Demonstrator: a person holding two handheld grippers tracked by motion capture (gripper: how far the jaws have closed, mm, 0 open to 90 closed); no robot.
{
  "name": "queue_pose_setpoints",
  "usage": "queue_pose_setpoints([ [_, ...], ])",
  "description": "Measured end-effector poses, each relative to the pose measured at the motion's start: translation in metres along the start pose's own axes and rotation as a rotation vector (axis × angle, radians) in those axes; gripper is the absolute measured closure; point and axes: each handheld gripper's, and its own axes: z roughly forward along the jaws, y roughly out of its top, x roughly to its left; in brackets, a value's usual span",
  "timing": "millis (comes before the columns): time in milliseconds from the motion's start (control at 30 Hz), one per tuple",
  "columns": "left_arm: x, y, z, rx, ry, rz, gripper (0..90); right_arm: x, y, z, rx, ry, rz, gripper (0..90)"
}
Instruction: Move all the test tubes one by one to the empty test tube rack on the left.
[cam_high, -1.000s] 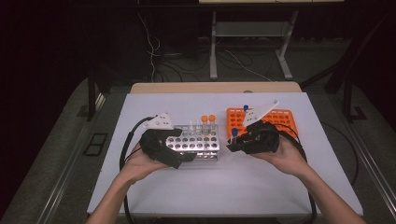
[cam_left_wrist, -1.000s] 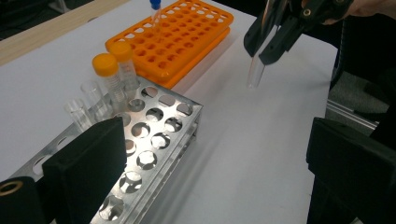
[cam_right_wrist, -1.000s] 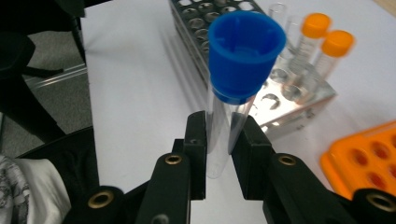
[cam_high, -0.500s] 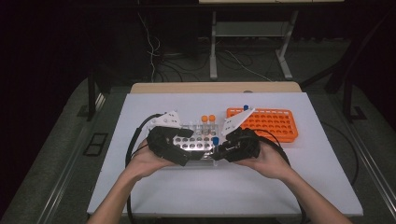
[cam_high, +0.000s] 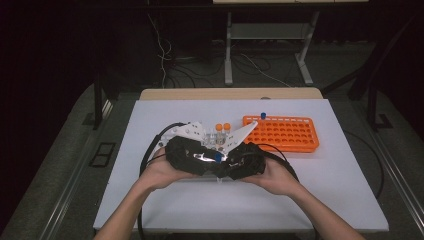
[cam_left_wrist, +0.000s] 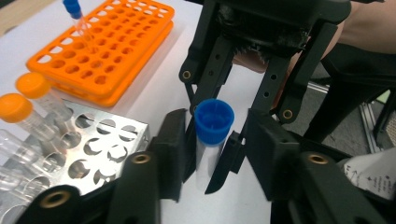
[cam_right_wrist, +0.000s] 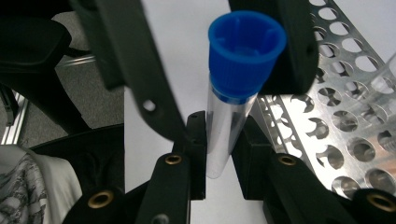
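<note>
— What is the right gripper (cam_right_wrist: 219, 140) holding?
— A blue-capped tube (cam_right_wrist: 233, 93), clamped upright by its clear body, just beside the metal rack (cam_right_wrist: 345, 135).
— And the left gripper (cam_left_wrist: 212, 154)?
— Its jaws have just been closing around the blue cap, with gaps visible on both sides

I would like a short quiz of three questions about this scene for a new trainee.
1. True or false: the right gripper clamps the glass body of the blue-capped tube.
2. What colour are the caps of the two tubes standing in the metal rack?
3. The left gripper's jaws stand: A) beside the cap, B) around the orange rack.

Key: 1 true; 2 orange; 3 A.
</note>
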Motion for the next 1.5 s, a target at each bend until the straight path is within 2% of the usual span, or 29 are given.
queue_pose_setpoints([
  [133, 0.003, 0.0, 0.001, 0.021, -0.005, -0.001, 73.4, 0.001, 0.001, 0.003, 0.003, 0.002, -0.014, 76.0],
  [267, 0.004, 0.0, 0.001, 0.043, -0.005, -0.001, 74.4, 0.001, 0.0, 0.005, 0.007, 0.008, -0.011, 75.4],
  [500, 0.01, 0.004, -0.005, 0.05, 0.011, 0.005, 74.6, -0.001, -0.003, -0.001, 0.005, -0.017, 0.013, 58.1],
  [833, 0.025, 0.007, -0.019, 0.069, 0.06, -0.004, 74.6, -0.007, -0.022, -0.028, -0.032, -0.081, 0.067, 36.4],
  [1100, 0.041, 0.01, -0.029, 0.052, 0.112, -0.019, 74.6, -0.015, -0.036, -0.051, -0.048, -0.152, 0.161, 13.0],
  [1233, 0.05, 0.012, -0.033, 0.055, 0.137, -0.028, 74.6, -0.019, -0.043, -0.064, -0.073, -0.183, 0.195, 7.8],
  [1267, 0.052, 0.012, -0.034, 0.056, 0.143, -0.028, 74.6, -0.021, -0.045, -0.067, -0.073, -0.183, 0.197, 0.0],
  [1500, 0.071, 0.014, -0.039, 0.039, 0.19, -0.045, 74.8, -0.028, -0.057, -0.081, -0.075, -0.221, 0.215, 0.3],
])
